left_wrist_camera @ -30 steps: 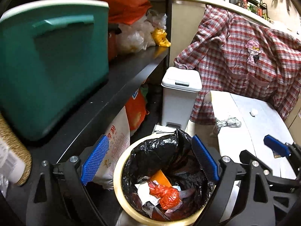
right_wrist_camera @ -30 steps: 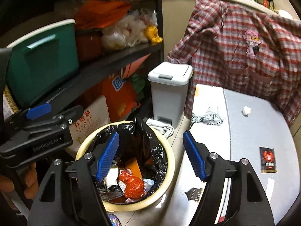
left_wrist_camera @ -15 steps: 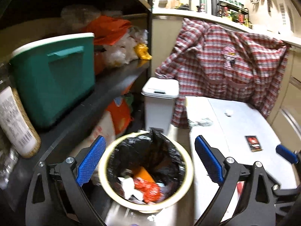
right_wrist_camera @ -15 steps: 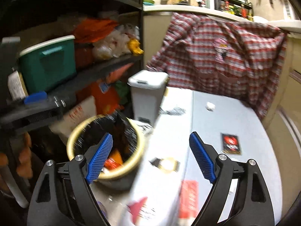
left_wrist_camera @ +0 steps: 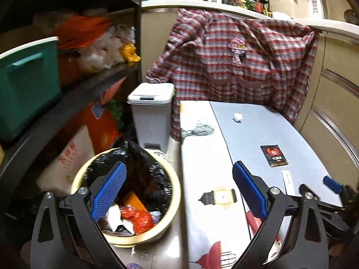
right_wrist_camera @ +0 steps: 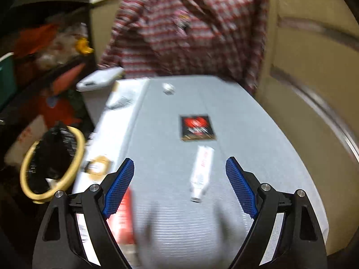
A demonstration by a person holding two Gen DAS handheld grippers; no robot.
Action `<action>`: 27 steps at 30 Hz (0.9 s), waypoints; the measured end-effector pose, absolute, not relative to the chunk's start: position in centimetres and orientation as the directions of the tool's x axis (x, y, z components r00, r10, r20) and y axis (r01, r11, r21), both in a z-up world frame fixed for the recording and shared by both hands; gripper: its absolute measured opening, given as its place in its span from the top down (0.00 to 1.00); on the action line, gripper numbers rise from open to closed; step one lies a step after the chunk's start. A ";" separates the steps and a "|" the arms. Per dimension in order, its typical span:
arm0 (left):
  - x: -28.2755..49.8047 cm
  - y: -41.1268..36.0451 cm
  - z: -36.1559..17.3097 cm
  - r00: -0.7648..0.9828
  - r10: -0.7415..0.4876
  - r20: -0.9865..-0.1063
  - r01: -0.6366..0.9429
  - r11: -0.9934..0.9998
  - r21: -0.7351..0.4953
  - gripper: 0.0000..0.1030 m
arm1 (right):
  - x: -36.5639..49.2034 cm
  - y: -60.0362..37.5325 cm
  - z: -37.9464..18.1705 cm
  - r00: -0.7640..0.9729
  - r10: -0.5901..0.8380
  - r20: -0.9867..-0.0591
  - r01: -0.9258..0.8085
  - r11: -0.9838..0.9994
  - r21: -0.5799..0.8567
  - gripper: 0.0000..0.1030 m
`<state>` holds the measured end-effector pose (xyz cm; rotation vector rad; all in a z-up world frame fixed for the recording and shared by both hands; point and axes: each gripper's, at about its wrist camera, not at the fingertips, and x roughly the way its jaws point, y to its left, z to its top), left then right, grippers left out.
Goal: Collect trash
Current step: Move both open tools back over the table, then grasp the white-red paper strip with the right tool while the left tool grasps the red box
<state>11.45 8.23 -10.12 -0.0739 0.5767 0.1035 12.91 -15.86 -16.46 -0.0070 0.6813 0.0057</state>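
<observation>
A yellow-rimmed bin lined with a black bag stands on the floor left of the table and holds red, orange and white scraps. My left gripper is open and empty, straddling the bin's right rim and the table edge. On the grey table top lie a white crumpled ball, a black-and-red packet and a white tube. My right gripper hangs open over the table, with the tube lying just ahead between its fingers, untouched. The bin is off to its left.
A white pedal bin stands behind the yellow bin. A plaid shirt hangs at the table's far end. A dark shelf on the left carries a green box and bags. Beige cabinet fronts close off the right side.
Both grippers have swung right, away from above the bin. The right one now looks down on the table top. Both jaws stand a little wider.
</observation>
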 end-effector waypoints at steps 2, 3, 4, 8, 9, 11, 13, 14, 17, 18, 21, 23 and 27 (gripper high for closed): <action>11.8 7.6 -10.6 0.832 0.074 -0.550 -0.105 0.994 -0.026 0.10 | 14.1 -17.1 -18.2 0.749 -0.028 -0.662 0.034 0.999 -0.003 0.20; 11.9 7.5 -10.8 0.830 0.074 -0.552 -0.101 0.995 -0.019 0.10 | 14.6 -17.6 -19.0 0.734 -0.037 -0.678 0.052 0.999 0.002 0.21; 12.1 7.4 -11.0 0.828 0.073 -0.557 -0.098 0.995 -0.016 0.10 | 15.3 -18.2 -19.9 0.715 -0.042 -0.698 0.070 0.997 0.013 0.23; 12.5 7.8 -11.3 0.820 0.063 -0.569 -0.101 0.994 -0.035 0.10 | 16.7 -18.7 -22.0 0.667 -0.041 -0.744 0.113 0.992 0.047 0.34; 12.6 8.0 -11.4 0.817 0.063 -0.574 -0.103 0.994 -0.038 0.10 | 16.9 -18.6 -22.2 0.664 -0.040 -0.747 0.115 0.992 0.049 0.36; 12.7 8.2 -11.6 0.812 0.061 -0.580 -0.105 0.994 -0.043 0.10 | 17.2 -18.0 -22.3 0.668 -0.039 -0.743 0.104 0.994 0.041 0.36; 12.8 8.3 -11.7 0.810 0.066 -0.583 -0.108 0.993 -0.037 0.10 | 17.4 -17.1 -22.4 0.676 -0.039 -0.736 0.081 0.996 0.022 0.36; 12.7 8.4 -11.7 0.810 0.070 -0.582 -0.110 0.993 -0.034 0.10 | 17.5 -16.7 -22.5 0.675 -0.041 -0.736 0.072 0.997 0.010 0.36; 12.4 8.6 -11.6 0.814 0.070 -0.576 -0.110 0.993 -0.036 0.10 | 18.0 -16.2 -23.1 0.647 -0.038 -0.762 0.049 0.999 -0.008 0.58; 12.3 8.6 -11.5 0.817 0.069 -0.573 -0.109 0.993 -0.037 0.10 | 18.2 -16.3 -23.4 0.635 -0.036 -0.772 0.052 0.999 -0.004 0.73; 12.0 8.6 -11.4 0.822 0.070 -0.566 -0.105 0.994 -0.029 0.10 | 18.2 -16.6 -23.2 0.637 -0.021 -0.770 0.055 0.998 0.018 0.85; 11.9 8.5 -11.3 0.824 0.070 -0.562 -0.102 0.994 -0.026 0.10 | 17.9 -16.3 -22.5 0.657 -0.024 -0.753 0.036 0.999 0.000 0.90; 11.6 8.3 -11.3 0.829 0.064 -0.555 -0.091 0.996 -0.021 0.10 | 17.1 -15.8 -21.2 0.699 -0.012 -0.715 0.008 1.000 -0.009 0.90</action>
